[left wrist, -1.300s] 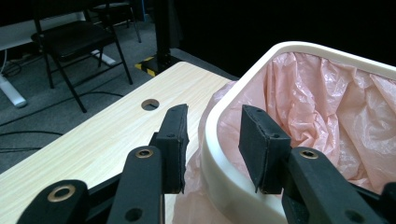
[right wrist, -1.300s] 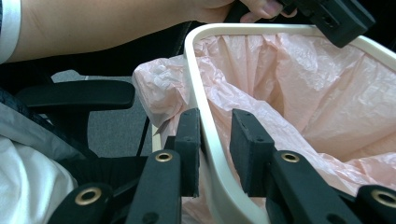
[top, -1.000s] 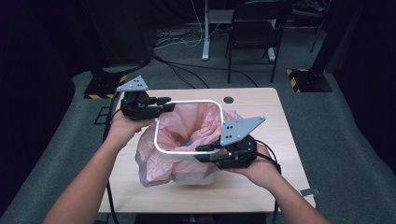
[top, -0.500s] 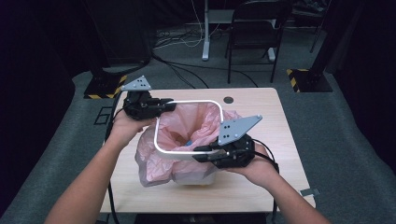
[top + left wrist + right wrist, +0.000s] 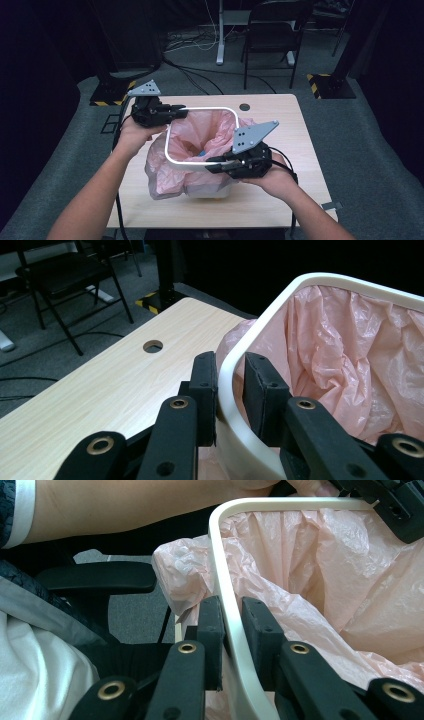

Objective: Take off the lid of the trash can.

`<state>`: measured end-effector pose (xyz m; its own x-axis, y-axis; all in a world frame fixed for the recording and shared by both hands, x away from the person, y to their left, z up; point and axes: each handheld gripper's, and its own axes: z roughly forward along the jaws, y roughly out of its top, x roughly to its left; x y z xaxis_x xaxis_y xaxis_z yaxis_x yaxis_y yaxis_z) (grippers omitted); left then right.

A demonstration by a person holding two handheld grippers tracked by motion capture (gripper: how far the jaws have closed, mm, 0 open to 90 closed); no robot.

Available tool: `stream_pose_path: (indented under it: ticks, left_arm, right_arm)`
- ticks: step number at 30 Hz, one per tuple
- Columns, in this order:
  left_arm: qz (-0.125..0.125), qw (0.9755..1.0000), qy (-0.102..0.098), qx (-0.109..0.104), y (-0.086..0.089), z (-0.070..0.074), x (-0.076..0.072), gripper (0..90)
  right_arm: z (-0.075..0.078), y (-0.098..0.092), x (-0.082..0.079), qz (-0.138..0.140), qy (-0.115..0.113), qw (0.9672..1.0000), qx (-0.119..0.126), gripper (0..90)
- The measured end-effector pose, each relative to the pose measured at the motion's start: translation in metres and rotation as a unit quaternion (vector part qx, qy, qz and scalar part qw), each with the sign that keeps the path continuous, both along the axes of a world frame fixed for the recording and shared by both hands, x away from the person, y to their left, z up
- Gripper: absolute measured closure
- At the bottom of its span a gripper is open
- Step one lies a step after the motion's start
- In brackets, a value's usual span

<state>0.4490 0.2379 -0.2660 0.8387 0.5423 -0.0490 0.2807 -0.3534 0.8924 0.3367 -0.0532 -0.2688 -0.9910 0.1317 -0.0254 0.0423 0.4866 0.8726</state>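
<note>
Both jaws just closed in on the white rim ring, mid-counter over the pink bag: left gripper at its far-left corner, right gripper on the near side, probably pinching.

A white ring frames a pink bag on the pale wood-grain table.

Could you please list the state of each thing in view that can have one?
White rim ring: lifted above the bin, gripped on two sides.
Pink bag: open, lining the bin, edges draped outside.
Left hand-held gripper: jaws just closing, clamped on the ring.
Right hand-held gripper: jaws just closing, clamped on the ring.
</note>
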Motion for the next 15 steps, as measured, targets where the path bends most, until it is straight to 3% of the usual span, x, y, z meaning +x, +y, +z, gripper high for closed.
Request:
stream_pose_path:
  ticks: [15]
  left_arm:
    - [0.003,1.0000,-0.008,-0.005,-0.001,0.014,-0.003,75.3]
  right_arm:
    - [0.011,-0.002,-0.003,-0.001,-0.013,0.9999,0.009,78.7]
